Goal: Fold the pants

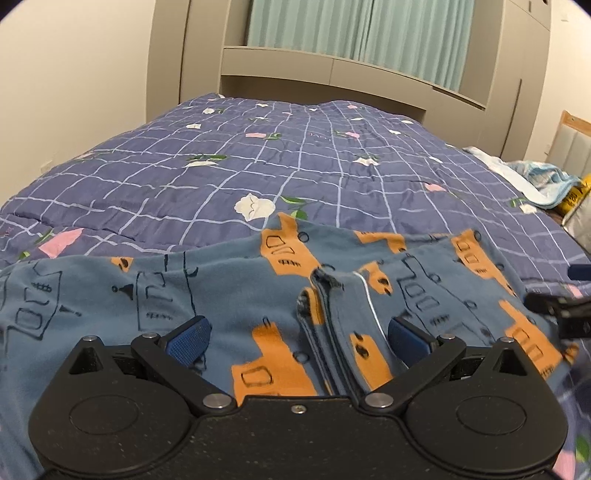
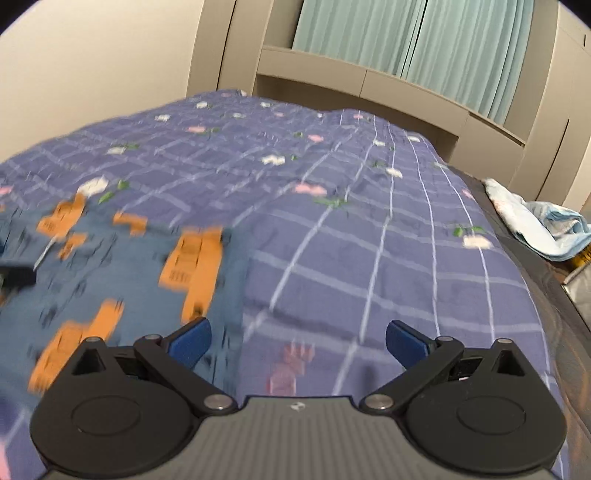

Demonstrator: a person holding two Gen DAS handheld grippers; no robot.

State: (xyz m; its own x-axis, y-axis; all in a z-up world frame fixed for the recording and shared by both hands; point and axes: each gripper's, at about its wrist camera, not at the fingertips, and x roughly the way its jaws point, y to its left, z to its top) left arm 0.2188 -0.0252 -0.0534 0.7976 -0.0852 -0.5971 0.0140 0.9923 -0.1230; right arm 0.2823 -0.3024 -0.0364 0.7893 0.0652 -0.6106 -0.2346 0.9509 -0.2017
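Blue pants printed with orange and outlined trucks lie across the near part of the bed. My left gripper hovers open right over them, its blue pads on either side of a folded seam edge. In the right wrist view the pants fill the left half, blurred by motion. My right gripper is open over the pants' right edge and the bare quilt, with nothing between its fingers. The right gripper's black tip also shows at the right edge of the left wrist view.
The bed carries a purple checked quilt with flowers. A light blue towel and a yellow item lie off the bed's right side. A beige headboard unit and green curtains stand behind.
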